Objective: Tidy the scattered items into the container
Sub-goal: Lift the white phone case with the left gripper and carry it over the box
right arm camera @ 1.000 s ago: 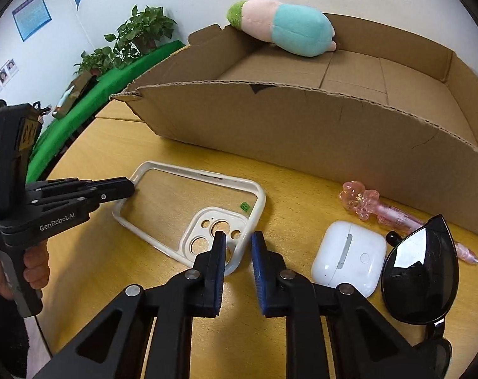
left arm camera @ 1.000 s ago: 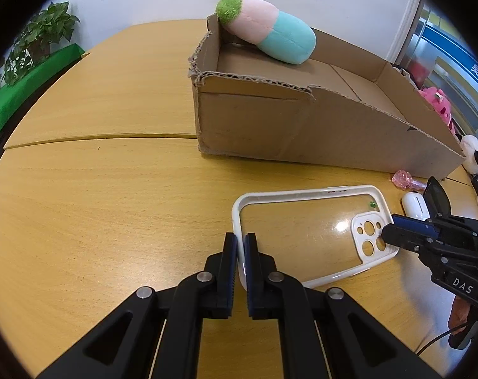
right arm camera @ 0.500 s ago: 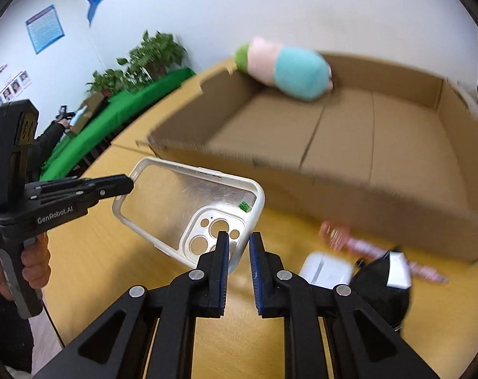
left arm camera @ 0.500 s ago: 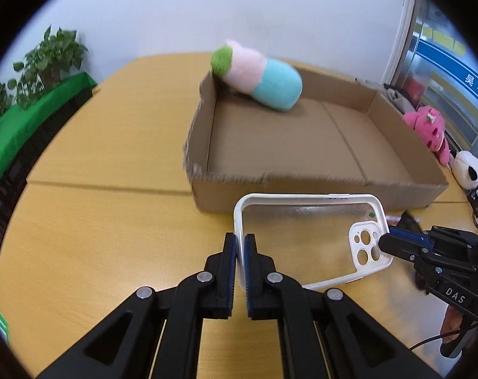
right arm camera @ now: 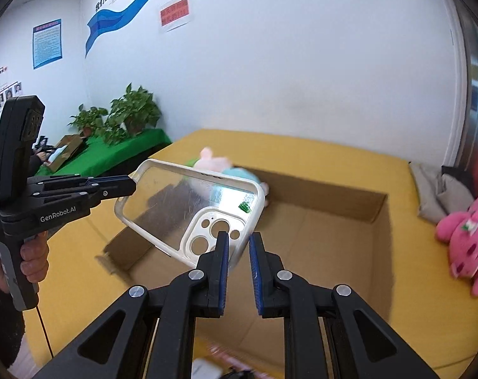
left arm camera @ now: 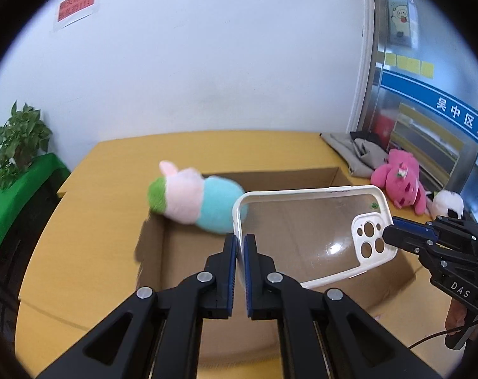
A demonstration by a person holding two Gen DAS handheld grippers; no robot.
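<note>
Over the yellow table (left arm camera: 90, 208), the see-through phone case (left arm camera: 305, 237) is pinched at one end by the left hand-held gripper (left arm camera: 240, 252) and at the other by the right hand-held gripper (right arm camera: 239, 251), so it hangs flat above the cardboard box (right arm camera: 330, 240) in front of both, ready to be dropped in.

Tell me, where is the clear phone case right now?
In both wrist views the phone case hangs above the cardboard box, pinched at opposite ends by both grippers, near the plush toy.

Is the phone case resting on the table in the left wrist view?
No, the phone case is held in the air over the cardboard box by both tools.
</note>
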